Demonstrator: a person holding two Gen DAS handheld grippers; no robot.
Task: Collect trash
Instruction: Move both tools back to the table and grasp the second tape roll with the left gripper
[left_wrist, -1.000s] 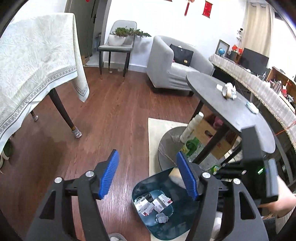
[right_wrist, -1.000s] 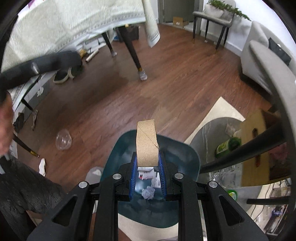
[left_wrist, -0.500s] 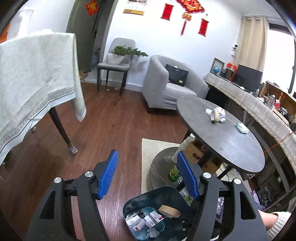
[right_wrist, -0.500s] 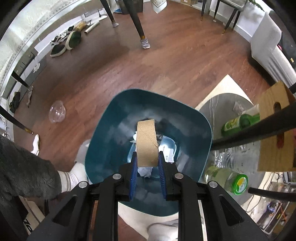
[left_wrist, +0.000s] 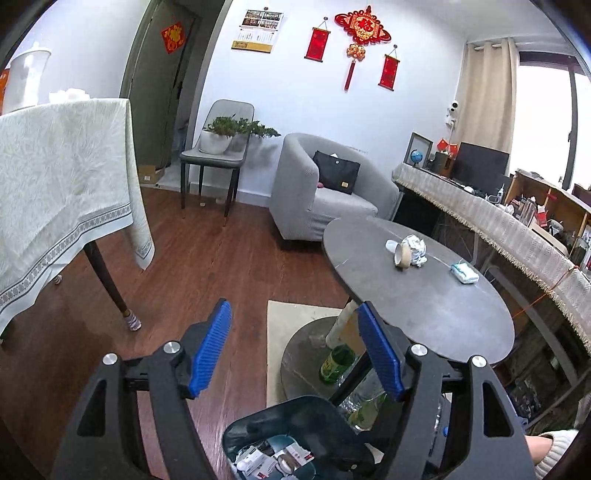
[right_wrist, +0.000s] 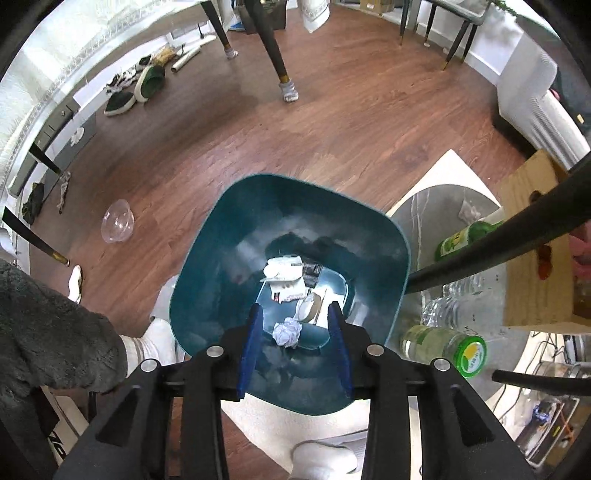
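I am holding my right gripper (right_wrist: 295, 343) nose-down over the teal bin (right_wrist: 207, 258), its jaws opening with nothing between the blue pads. Directly below, at the bin's floor, a cardboard tape roll (right_wrist: 308, 309) is lying beside a crumpled paper ball (right_wrist: 287, 331), with flattened packets (right_wrist: 284, 269) toward twelve o'clock from them. That much of the collecting looks done.

My left gripper (left_wrist: 295, 350) is pointing across the room, jaws opening wide and empty, the bin's rim (left_wrist: 280, 404) showing at six o'clock in its view. At about two o'clock on the round grey table (left_wrist: 424, 306), more is waiting: a tape roll (left_wrist: 402, 255) touching a crumpled foil wad (left_wrist: 416, 249), and a small white packet (left_wrist: 464, 273) lying a little apart from them toward three o'clock.

On the floor in the right wrist view, a clear plastic bowl (right_wrist: 118, 225) is sitting at nine o'clock from the bin, and bottles are crowding the table's base, a green glass bottle (right_wrist: 458, 240) at three o'clock among them. I judge the job partly finished, with the tabletop pieces the likely next pick-up.
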